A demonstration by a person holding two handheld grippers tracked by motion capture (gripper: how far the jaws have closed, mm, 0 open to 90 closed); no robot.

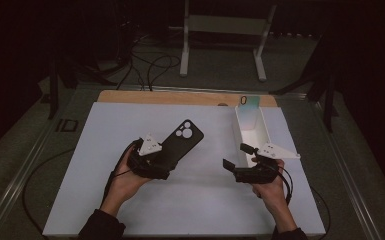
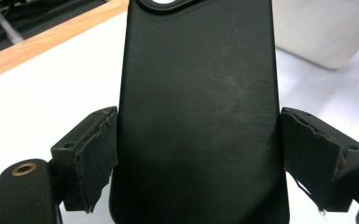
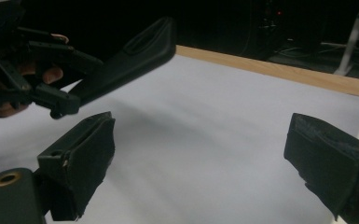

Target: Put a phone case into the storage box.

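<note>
Left gripper (image 1: 161,161) pinched a matte black phone case (image 1: 177,142) by its long edges, rough foam pads (image 2: 95,154) pressed against either side. Faint scuffs marked the case's smooth back, and its rounded camera cutouts pointed away from the person, above the white table mat (image 1: 130,200). Right gripper (image 1: 236,160) hovered with its jaws spread wide and nothing between them, just beside a long, narrow white box (image 1: 237,131) with thin upright walls. Bare wood (image 1: 180,97) edged the mat's far side.
</note>
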